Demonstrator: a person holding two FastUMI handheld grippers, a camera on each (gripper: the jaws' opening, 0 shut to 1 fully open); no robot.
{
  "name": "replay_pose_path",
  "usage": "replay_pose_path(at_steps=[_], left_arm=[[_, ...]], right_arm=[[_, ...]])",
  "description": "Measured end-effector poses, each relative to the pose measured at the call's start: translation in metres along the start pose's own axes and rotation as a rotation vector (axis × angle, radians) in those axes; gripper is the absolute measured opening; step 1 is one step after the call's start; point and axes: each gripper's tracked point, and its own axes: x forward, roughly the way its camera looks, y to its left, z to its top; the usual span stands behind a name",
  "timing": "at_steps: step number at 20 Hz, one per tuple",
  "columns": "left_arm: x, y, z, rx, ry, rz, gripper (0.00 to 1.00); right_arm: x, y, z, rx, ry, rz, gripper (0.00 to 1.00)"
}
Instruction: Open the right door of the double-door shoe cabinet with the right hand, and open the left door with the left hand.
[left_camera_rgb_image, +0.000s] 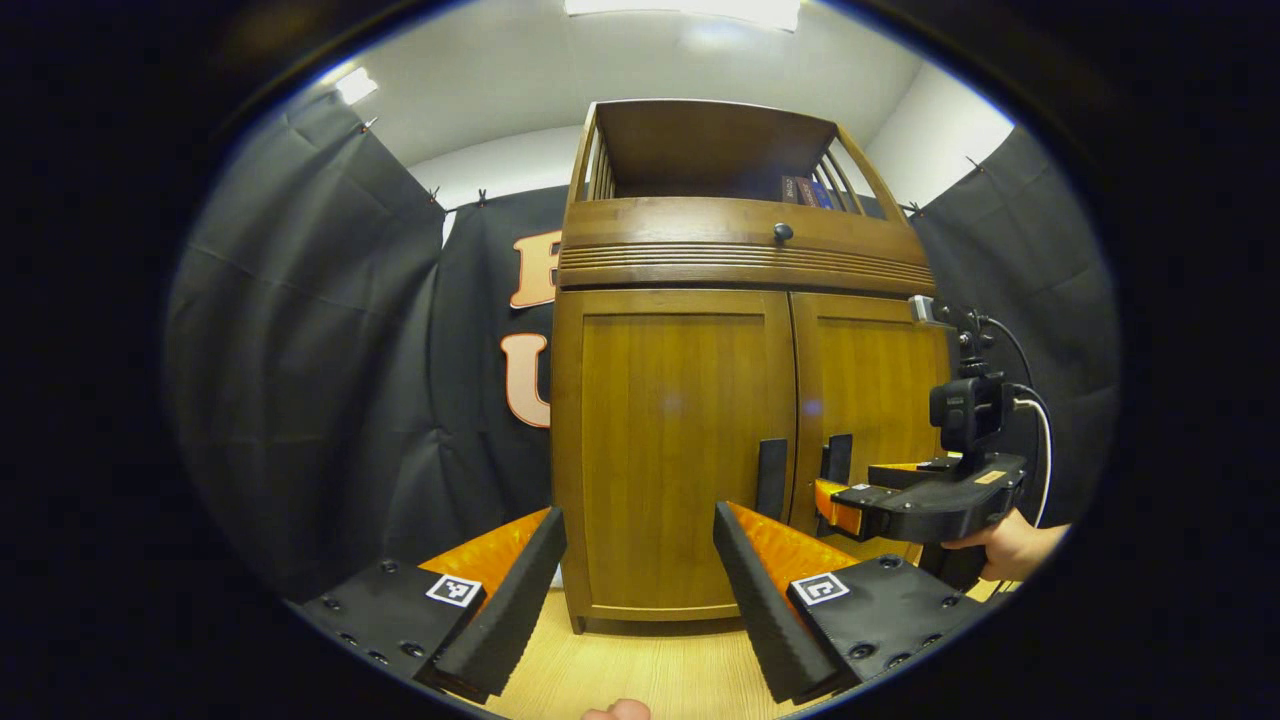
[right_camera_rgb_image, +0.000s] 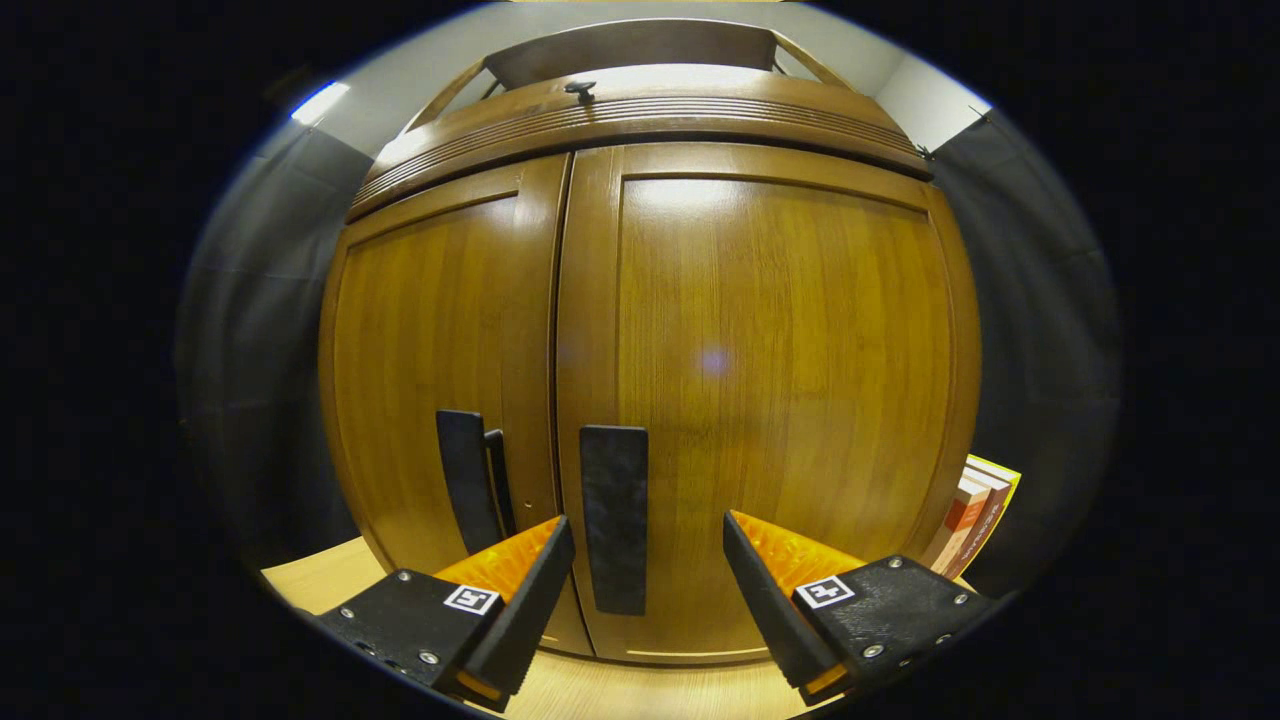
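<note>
While both doors of the shoe cabinet (right_camera_rgb_image: 650, 330) are seen closed, the right gripper (right_camera_rgb_image: 648, 570) is held close to the cabinet front with its fingers set well apart and nothing between them pressed. Straight ahead of the gap, the right door handle (right_camera_rgb_image: 614, 518) is framed between the two fingertips; it is a dark flat bar whose long axis runs vertically, mounted at the inner edge of the right door (right_camera_rgb_image: 770, 400), just right of the centre seam. The left door handle (right_camera_rgb_image: 468, 480) is seen just left of that seam, on the left door (right_camera_rgb_image: 440, 370).

From the left gripper view, the left gripper (left_camera_rgb_image: 640, 560) is shown farther from the cabinet, its fingers likewise spread and empty. Its own target, the left door handle, lies ahead and to the right of its gap, upright against the left door. The right gripper, held by a hand (left_camera_rgb_image: 1005, 548), is shown there at the right, its tips near the right door handle.

Of the two tools, the right one is judged nearer its handle; closure across the upright bar and a pull toward the near side would be called for next. Books (right_camera_rgb_image: 975, 515) stand at the cabinet's right.
</note>
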Motion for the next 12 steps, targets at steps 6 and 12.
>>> replay_pose_path(at_steps=[6,12], left_arm=[[0.001,0.002,0.003,0.01,-0.006,0.007,0.96],[0.003,0.005,0.0,0.007,-0.005,0.013,0.94]], right_arm=[[0.014,0.004,-0.001,0.052,0.011,-0.005,0.71],[0.023,0.015,-0.005,0.042,0.023,0.006,0.36]])
